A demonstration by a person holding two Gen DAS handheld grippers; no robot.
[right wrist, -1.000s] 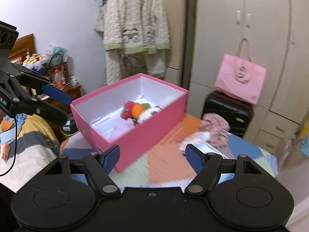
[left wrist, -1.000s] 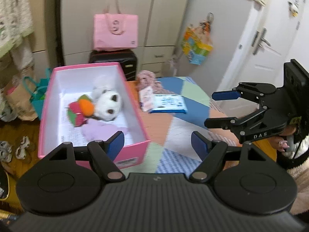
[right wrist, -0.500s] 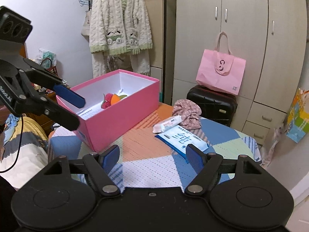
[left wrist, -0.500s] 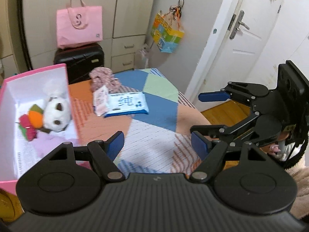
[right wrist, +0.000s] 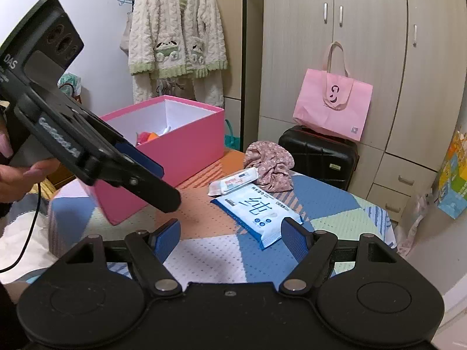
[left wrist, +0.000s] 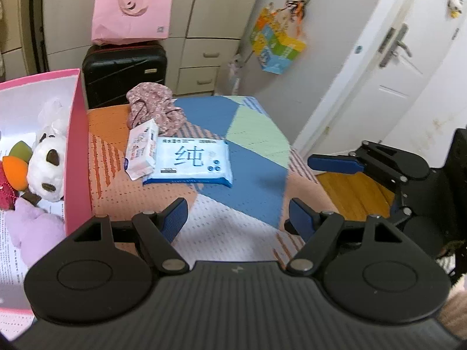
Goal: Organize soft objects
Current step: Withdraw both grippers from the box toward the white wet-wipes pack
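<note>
A patchwork-covered counter [left wrist: 251, 180] carries a pink box [left wrist: 77, 157] left of the left jaws; ahead lie a blue wipes pack [left wrist: 191, 162], a small tissue packet [left wrist: 141, 153] and a flowered cloth [left wrist: 154, 109].

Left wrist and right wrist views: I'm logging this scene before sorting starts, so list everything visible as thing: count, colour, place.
storage box: 1, pink, left end of the table.
soft toys: several, white, orange, red, lilac, inside the box.
floral cloth: 1, pink-brown, bunched on the table's far side.
small tissue pack: 1, white-pink, beside the box.
wipes pack: 1, blue-white, mid-table, touching the small pack.
table: 1, patchwork orange, blue, green cover.
tote bag: 1, pink, on the suitcase.
suitcase: 1, black, by the wardrobe.
robe: 1, cream-green, hanging.
left gripper: open, empty.
right gripper: open, empty.
</note>
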